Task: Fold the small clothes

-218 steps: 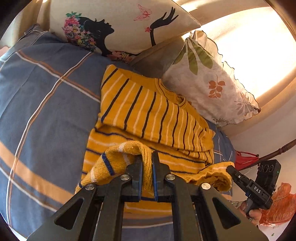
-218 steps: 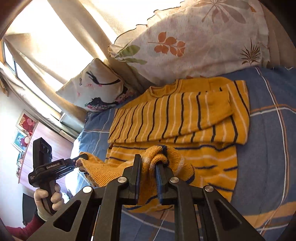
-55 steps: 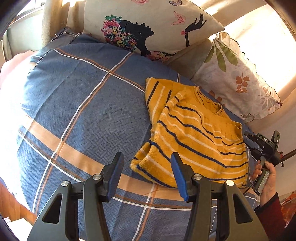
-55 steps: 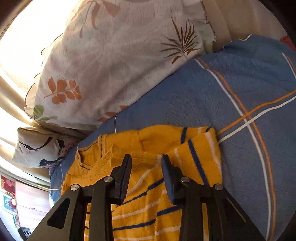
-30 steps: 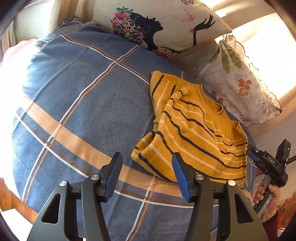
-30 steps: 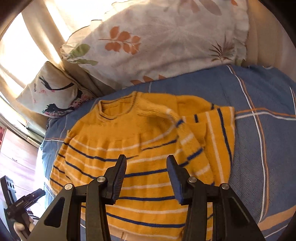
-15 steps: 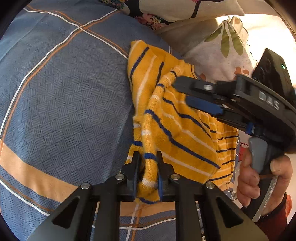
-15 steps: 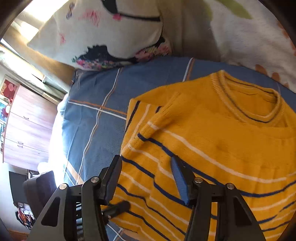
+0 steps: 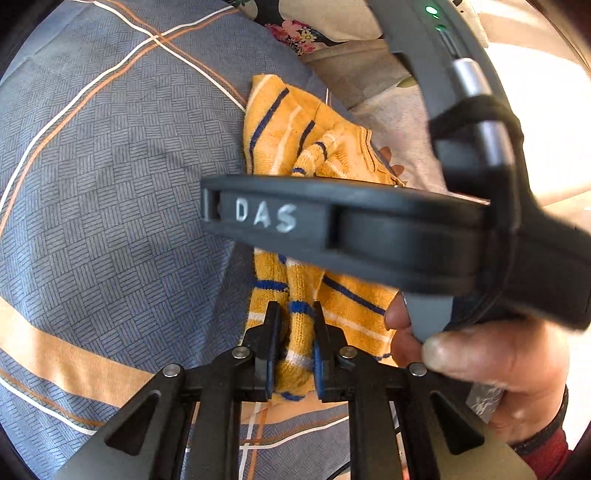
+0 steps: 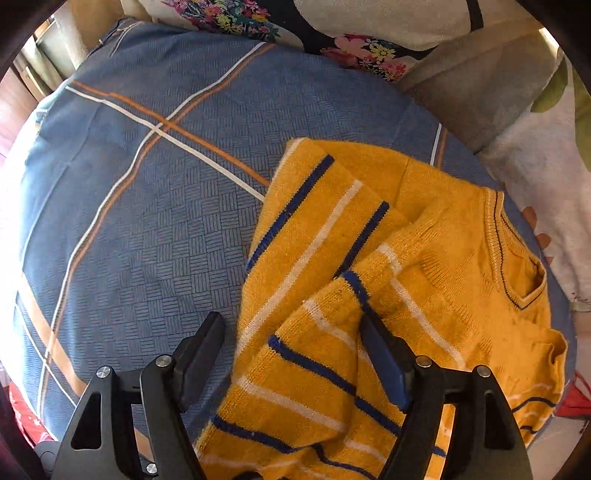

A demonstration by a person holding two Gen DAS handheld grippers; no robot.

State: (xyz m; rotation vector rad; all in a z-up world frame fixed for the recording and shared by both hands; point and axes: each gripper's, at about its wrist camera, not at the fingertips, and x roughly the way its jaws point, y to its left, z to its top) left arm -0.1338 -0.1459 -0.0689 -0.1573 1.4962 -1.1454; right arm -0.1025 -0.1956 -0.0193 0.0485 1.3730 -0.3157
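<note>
The yellow knit sweater [image 10: 424, 280], ribbed at its V-neck collar and crossed by navy and white stripes, lies folded on the bed [image 10: 155, 206], whose blue cover has a basket-weave print with orange and white lines. In the right wrist view its collar points toward the right, near the leaf-print pillow [image 10: 546, 177], and its long axis runs from there down toward the camera. A floral pillow [image 10: 295, 22] lies at the bed's far edge. The left hand-held gripper [image 9: 295, 314] is closed tight on a bunched fold at the sweater's near edge. The right hand-held gripper [image 10: 291, 332] is spread wide, holding nothing, its 2 fingers straddling the sweater's striped left border; in the left wrist view its black body crosses over the garment.
</note>
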